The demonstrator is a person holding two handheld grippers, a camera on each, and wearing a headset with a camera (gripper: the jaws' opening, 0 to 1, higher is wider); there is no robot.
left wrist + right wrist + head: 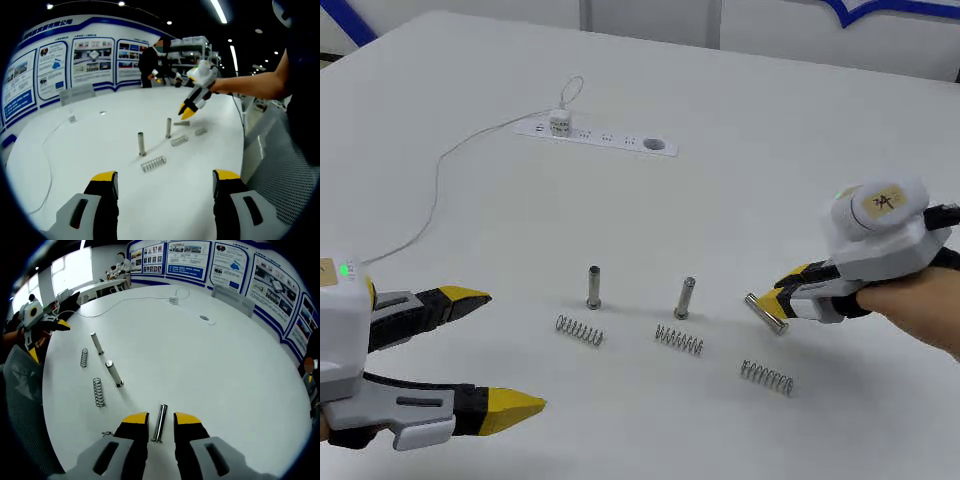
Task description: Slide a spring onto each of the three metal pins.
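Two metal pins point(594, 287) point(685, 298) stand upright on the white table. A third pin point(765, 313) lies on its side, and my right gripper point(782, 290) has its yellow tips right at it. In the right gripper view that pin point(160, 422) sits between the jaws of the right gripper point(161, 416), with a narrow gap on each side. Three springs point(579, 330) point(678, 340) point(766, 377) lie in a row in front of the pins. My left gripper point(495, 350) hovers wide open at the near left, holding nothing, also seen as point(166, 176).
A white power strip point(595, 135) with a plug point(559, 123) and a thin cable point(440, 170) lies at the far side of the table. The table's near edge runs just below the grippers. A person point(150, 62) stands in the background.
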